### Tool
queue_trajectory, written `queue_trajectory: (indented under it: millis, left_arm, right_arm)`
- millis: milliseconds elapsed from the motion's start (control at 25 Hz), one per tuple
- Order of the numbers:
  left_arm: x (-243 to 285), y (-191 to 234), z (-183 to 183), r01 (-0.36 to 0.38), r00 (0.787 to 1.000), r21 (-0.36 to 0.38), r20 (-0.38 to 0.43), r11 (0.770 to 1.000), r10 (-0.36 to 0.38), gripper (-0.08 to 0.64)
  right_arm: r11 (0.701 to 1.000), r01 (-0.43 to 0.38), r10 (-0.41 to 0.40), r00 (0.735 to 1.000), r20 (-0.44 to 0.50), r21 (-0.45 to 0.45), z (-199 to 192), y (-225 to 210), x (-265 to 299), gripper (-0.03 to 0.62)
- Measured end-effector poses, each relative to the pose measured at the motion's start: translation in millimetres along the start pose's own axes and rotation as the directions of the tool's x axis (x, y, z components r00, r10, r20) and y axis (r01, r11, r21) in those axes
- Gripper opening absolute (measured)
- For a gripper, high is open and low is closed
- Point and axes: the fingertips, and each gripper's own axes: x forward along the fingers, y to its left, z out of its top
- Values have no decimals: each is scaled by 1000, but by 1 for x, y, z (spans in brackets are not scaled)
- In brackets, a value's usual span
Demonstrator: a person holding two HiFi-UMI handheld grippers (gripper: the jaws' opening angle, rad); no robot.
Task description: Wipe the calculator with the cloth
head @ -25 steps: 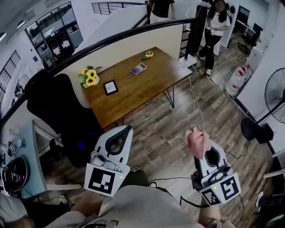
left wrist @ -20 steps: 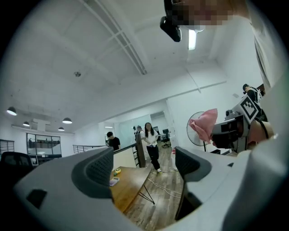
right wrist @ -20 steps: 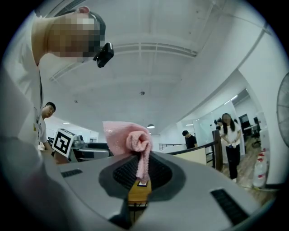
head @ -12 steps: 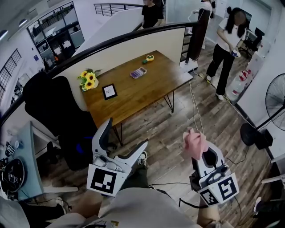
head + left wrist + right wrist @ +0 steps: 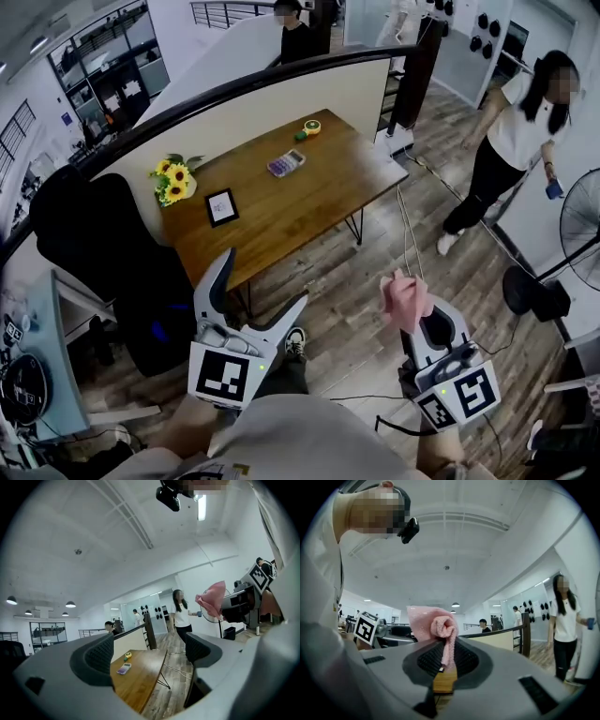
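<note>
The calculator (image 5: 285,163), with purple keys, lies on the far half of the wooden table (image 5: 309,206), well ahead of both grippers; it also shows small between the left jaws as calculator (image 5: 123,668). My left gripper (image 5: 262,281) is open; its jaws have just been opening, with nothing between them. My right gripper (image 5: 412,314) is shut on a pink cloth (image 5: 405,298), which bunches up above the jaws as cloth (image 5: 439,627). Both grippers are held level over the wooden floor, short of the table.
Sunflowers (image 5: 171,181), a small picture frame (image 5: 221,207) and a yellow tape measure (image 5: 311,126) share the table. A black chair (image 5: 94,234) stands at the left. A person (image 5: 520,141) walks at the right, near a fan (image 5: 583,220). Cables (image 5: 408,234) run across the floor.
The left jaws went from shut to wide open. Both grippers moved forward toward the table. The person at the right walked nearer and further right.
</note>
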Motion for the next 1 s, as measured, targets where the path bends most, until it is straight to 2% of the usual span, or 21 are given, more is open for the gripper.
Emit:
queue_trajectory:
  millis: [160,360,600,760,1000]
  left_arm:
    - [34,35,-2,12,1000,-18,7,1000,-12,454]
    - [81,92,-13,2,1000,2,-22,1000,-2,454]
    - [128,143,-28,17,1000,0,-19,1000,-17,454]
    - [151,167,-34,24,1000,9,-10,1000,-24,454]
    - [175,187,-44,27,999,-20,-23,999,-28,454]
  right_arm:
    - [1000,0,0,1000,-14,-5,5,-13,49,41]
    - [1000,-5,4,1000,-16,-19,14,-29,118,41]
    - [999,-19,18,999,-27,-32,14,-41,193,41]
    - [999,-29,28,999,-33,-26,9,-46,230,41]
    - [999,-46,45,998,-45,-17,4,-59,265,41]
